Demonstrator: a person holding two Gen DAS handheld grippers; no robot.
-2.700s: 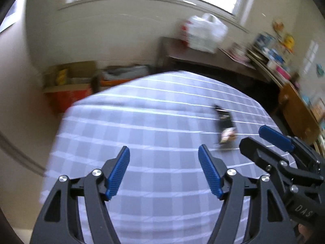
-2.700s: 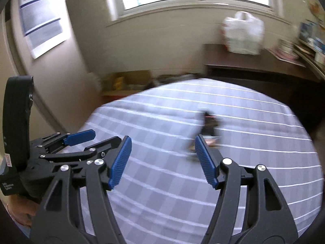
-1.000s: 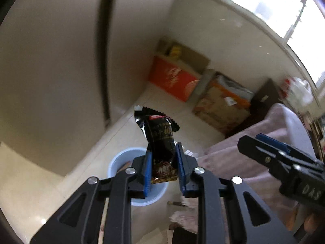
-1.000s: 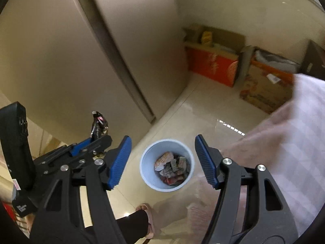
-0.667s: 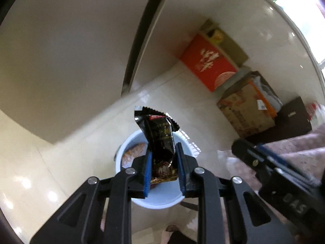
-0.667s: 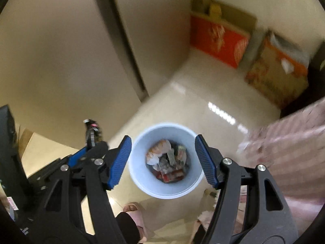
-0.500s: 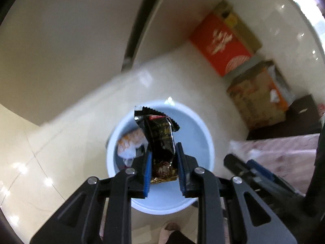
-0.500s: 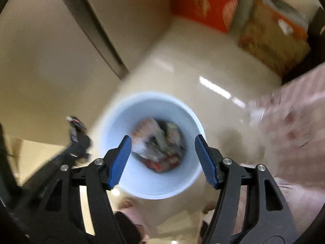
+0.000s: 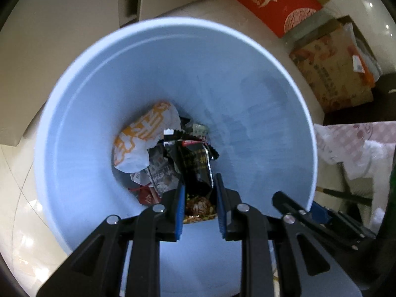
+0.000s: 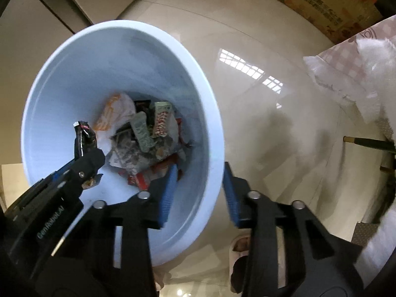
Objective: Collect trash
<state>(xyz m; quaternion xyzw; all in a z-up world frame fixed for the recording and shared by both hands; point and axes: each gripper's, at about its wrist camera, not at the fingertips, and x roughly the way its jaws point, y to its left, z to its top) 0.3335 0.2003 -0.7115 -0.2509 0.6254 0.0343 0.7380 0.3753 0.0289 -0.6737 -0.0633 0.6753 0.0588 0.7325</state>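
Since the earlier frames both grippers have dropped from well above the floor down to the bin, so its mouth now fills each view where before it was a small blue circle below. The wrapper (image 9: pixel 195 163), a black crinkled snack packet, is pinched by its lower end between the blue pads of the left gripper (image 9: pixel 199 198), its torn top pointing toward twelve o'clock, inside the bin's mouth and above the rubbish. It looks light, limp and slick, so it should fall freely once let go; a hold on its flat end, as now, seems the surest. Below it lie a white and orange bag (image 9: pixel 143 138) at ten o'clock and other crumpled packets. The blue bin (image 9: pixel 81 113) stands on a pale tiled floor (image 10: pixel 272 79). The right gripper (image 10: pixel 199 188) straddles the bin's rim at the three o'clock side; its jaws are closing, with the wall between them, not clearly touched. Cardboard boxes (image 9: pixel 331 66) sit at two o'clock.
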